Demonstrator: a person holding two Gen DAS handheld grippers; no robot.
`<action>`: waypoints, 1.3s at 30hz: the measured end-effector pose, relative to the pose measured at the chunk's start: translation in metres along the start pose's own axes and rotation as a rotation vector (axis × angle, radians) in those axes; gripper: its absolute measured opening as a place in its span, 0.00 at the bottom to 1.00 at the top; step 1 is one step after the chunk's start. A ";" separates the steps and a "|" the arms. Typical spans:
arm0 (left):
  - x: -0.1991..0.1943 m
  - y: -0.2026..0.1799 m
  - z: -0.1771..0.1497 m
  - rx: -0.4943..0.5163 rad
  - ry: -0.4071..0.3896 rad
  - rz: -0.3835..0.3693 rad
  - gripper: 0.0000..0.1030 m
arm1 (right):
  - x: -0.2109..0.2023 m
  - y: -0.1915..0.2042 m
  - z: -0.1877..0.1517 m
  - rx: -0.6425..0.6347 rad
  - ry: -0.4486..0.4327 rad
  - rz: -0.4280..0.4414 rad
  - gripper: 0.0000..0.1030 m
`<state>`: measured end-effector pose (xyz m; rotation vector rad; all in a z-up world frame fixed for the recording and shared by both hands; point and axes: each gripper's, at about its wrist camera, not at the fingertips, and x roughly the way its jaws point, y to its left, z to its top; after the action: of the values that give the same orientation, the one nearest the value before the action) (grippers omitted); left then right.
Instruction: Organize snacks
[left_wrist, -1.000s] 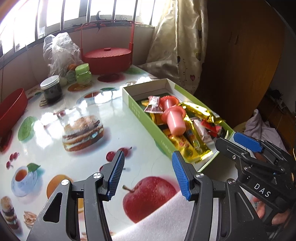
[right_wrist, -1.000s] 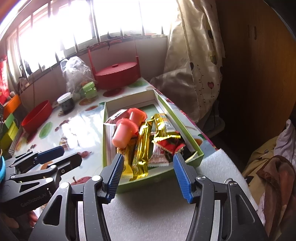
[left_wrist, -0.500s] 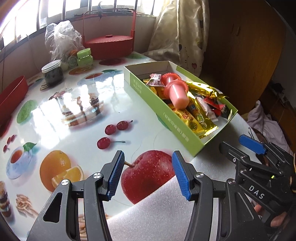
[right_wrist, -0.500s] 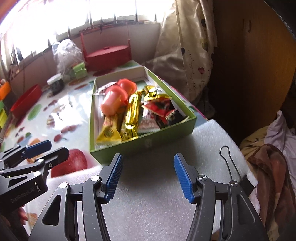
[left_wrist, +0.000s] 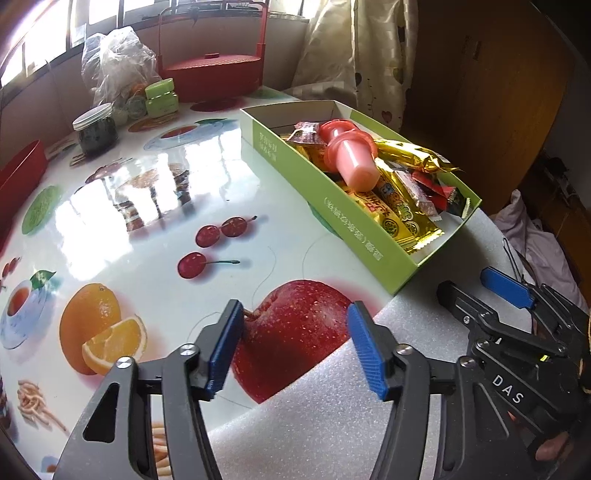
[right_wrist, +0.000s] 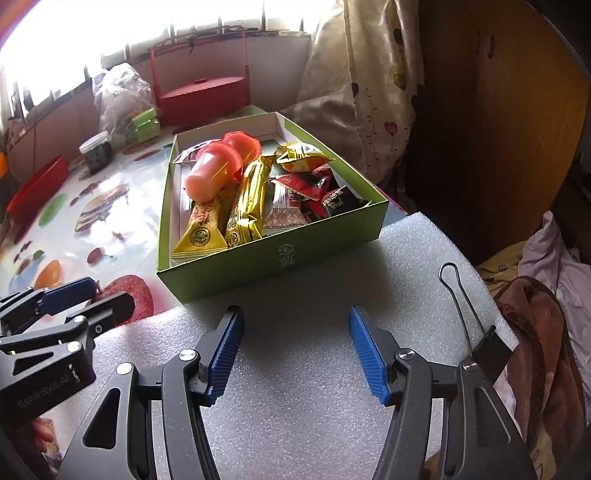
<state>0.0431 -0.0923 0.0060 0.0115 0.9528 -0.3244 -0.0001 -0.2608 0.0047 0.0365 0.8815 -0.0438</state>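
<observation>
A green cardboard box (left_wrist: 354, 236) (right_wrist: 273, 258) sits on the fruit-print table. It holds two pink jelly cups (left_wrist: 352, 162) (right_wrist: 212, 170), gold wrapped bars (right_wrist: 249, 199) and small red and black packets (right_wrist: 314, 188). My left gripper (left_wrist: 293, 343) is open and empty above the apple print, near the table's front edge, well short of the box. My right gripper (right_wrist: 295, 349) is open and empty over the white foam sheet (right_wrist: 314, 369), just in front of the box. Each gripper shows in the other's view.
A red lidded basket (left_wrist: 212, 70), a plastic bag (left_wrist: 114, 66), a green jar (left_wrist: 160, 98) and a dark jar (left_wrist: 94, 129) stand at the back. A red bowl (left_wrist: 18, 173) is at the left. A black binder clip (right_wrist: 487, 347) grips the foam's right edge. A curtain hangs behind the box.
Both grippers have drawn back from the box toward the table's front edge and stay open. The box now looks farther away and lies fully ahead of both.
</observation>
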 end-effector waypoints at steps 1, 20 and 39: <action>0.000 -0.001 0.000 0.004 0.001 0.007 0.59 | 0.000 0.000 0.000 0.002 -0.002 -0.001 0.58; 0.001 -0.005 0.000 0.021 -0.006 0.039 0.59 | -0.001 0.000 -0.004 0.017 -0.023 -0.002 0.58; 0.001 -0.008 -0.001 0.026 -0.008 0.048 0.59 | -0.001 0.000 -0.004 0.016 -0.023 -0.003 0.58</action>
<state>0.0410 -0.0996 0.0058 0.0570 0.9392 -0.2930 -0.0038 -0.2608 0.0026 0.0491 0.8584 -0.0538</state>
